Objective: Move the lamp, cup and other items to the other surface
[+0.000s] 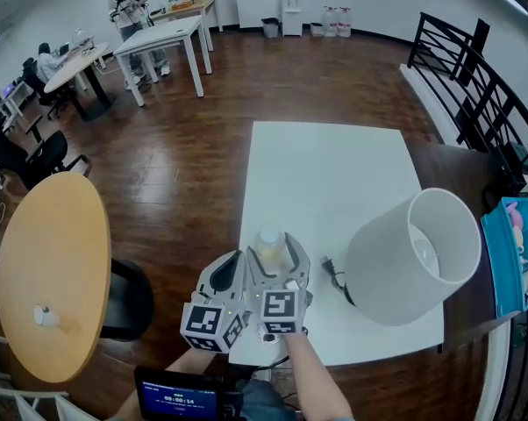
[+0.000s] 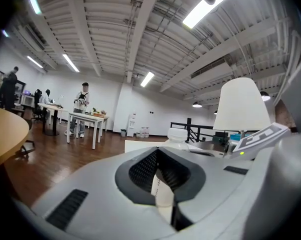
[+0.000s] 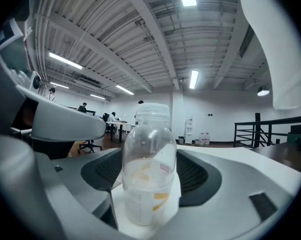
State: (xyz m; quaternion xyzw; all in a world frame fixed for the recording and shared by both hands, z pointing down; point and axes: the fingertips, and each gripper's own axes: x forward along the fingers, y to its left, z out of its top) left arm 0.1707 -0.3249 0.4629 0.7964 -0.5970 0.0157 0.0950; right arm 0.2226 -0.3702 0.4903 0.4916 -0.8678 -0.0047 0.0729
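Clear plastic bottle (image 1: 267, 240) stood upright on the white table (image 1: 325, 174), close to the front-left corner, white cap on, a little pale liquid in the bottom, label low on the body. Right gripper (image 1: 278, 261) reached in over the front edge with its jaws spread to either side of the bottle. In the right gripper view the bottle (image 3: 149, 169) sat between the dark pads with its base on the tabletop, and the pads looked slack, not pressing. Left gripper (image 1: 238, 260) was just beside the right one, at the table's left edge. Its jaws met at the tips with nothing held, and the bottle cap (image 2: 178, 134) showed just past them in the left gripper view. Lamp (image 1: 413, 257) with a white shade stood near the front-right corner, well apart from the bottle, shade mouth tilted toward the right edge. Black cord (image 1: 334, 277) lay on the table between the bottle and the lamp, just beside the lamp base. Off the table: a round wooden table (image 1: 53, 270) to the left with a small white item (image 1: 43, 314) near its front edge, a blue box (image 1: 512, 253) past the right edge, a black railing (image 1: 474, 77) behind it, and a person (image 1: 126, 3) standing by the far white desks (image 1: 159, 38).
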